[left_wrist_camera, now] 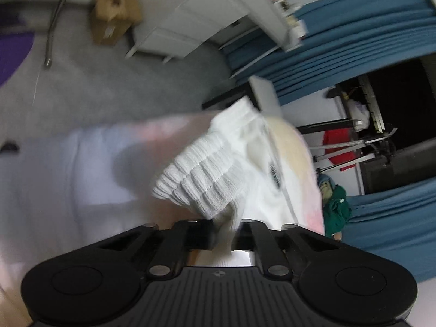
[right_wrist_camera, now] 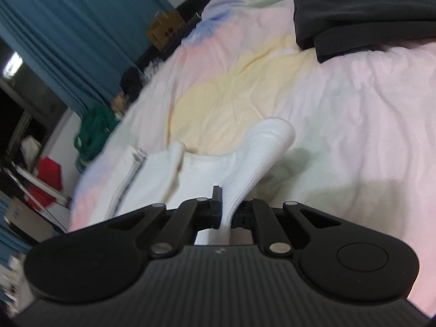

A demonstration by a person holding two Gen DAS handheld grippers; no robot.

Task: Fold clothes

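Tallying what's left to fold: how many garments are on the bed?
2, possibly more hidden. A white garment lies near the bed's edge, pinched by the right hand-held gripper and the left hand-held gripper. A black garment lies at the far side.

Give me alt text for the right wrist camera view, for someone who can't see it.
The right gripper is shut on a white garment, its ribbed cuff sticking up over a pastel bedspread. A dark garment lies at the far side of the bed, and blue curtains hang at left.
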